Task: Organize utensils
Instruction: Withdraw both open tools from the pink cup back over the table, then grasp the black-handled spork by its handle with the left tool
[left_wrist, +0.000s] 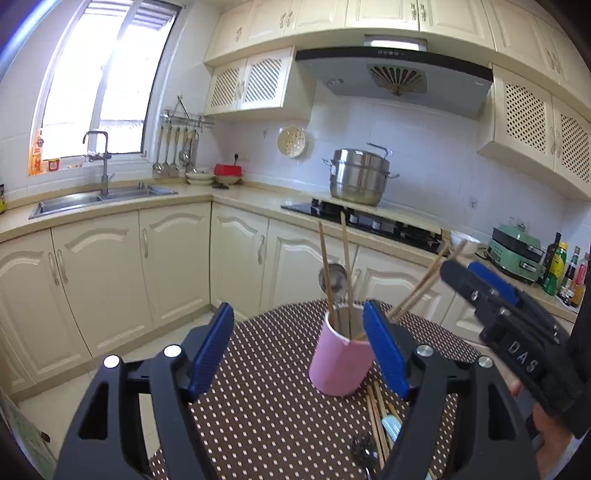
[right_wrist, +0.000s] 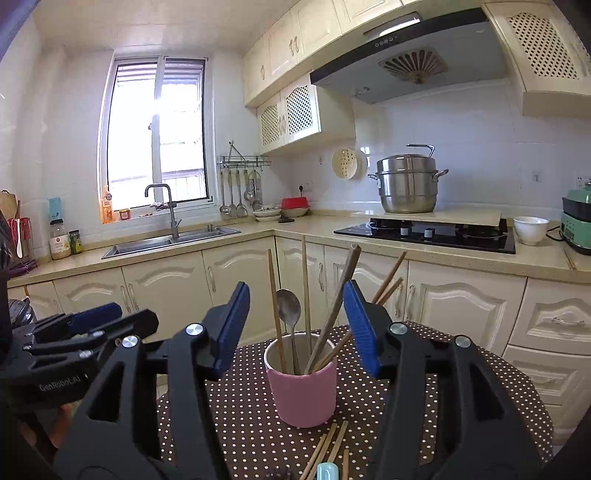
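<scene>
Both grippers hang empty, jaws apart – left gripper (left_wrist: 299, 347), right gripper (right_wrist: 295, 328) – over the pink cup (right_wrist: 301, 391) already holding chopsticks and a spoon. Loose chopsticks (right_wrist: 327, 448) lie just before it on the dotted tablecloth (right_wrist: 240, 424) – I'd pinch one mid-shaft and drop it in upright

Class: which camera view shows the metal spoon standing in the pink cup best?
The right wrist view: the spoon shows bowl and handle above the pink cup. In the left wrist view chopsticks cross its bowl.
</scene>
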